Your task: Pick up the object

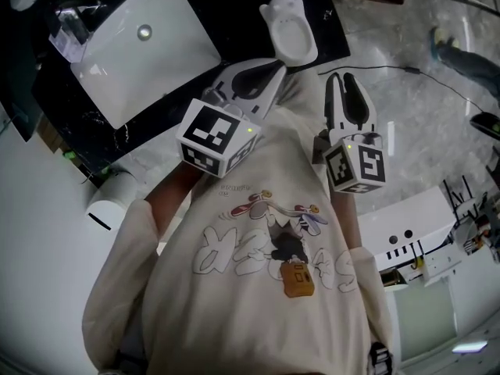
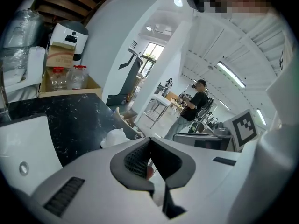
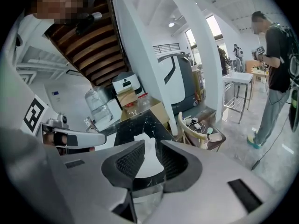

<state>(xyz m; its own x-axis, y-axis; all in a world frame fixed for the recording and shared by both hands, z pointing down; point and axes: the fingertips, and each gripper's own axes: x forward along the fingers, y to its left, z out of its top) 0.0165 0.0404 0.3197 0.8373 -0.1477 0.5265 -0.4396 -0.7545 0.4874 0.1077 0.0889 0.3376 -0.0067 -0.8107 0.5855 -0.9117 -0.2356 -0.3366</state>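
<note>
The object is a white, paw-shaped dish (image 1: 289, 28) with small bumps at its far end. It lies at the edge of a black marble table (image 1: 242, 6). My left gripper (image 1: 275, 67) points at it from just below, its tips close to the dish's near end and only a thin slit between its pads. In the left gripper view the dish (image 2: 114, 136) shows left of the jaws, and nothing is held. My right gripper (image 1: 344, 80) hangs to the right of the dish, off the table, jaws apart and empty. In the right gripper view the dish (image 3: 148, 153) shows through the gap, farther ahead.
A white rectangular tray (image 1: 144, 45) lies on the table to the left of the dish. A black cable (image 1: 406, 70) runs over the marble floor. White equipment (image 1: 422, 248) stands at the lower right. A person (image 3: 275, 64) stands off to the right, near a chair (image 3: 194, 125).
</note>
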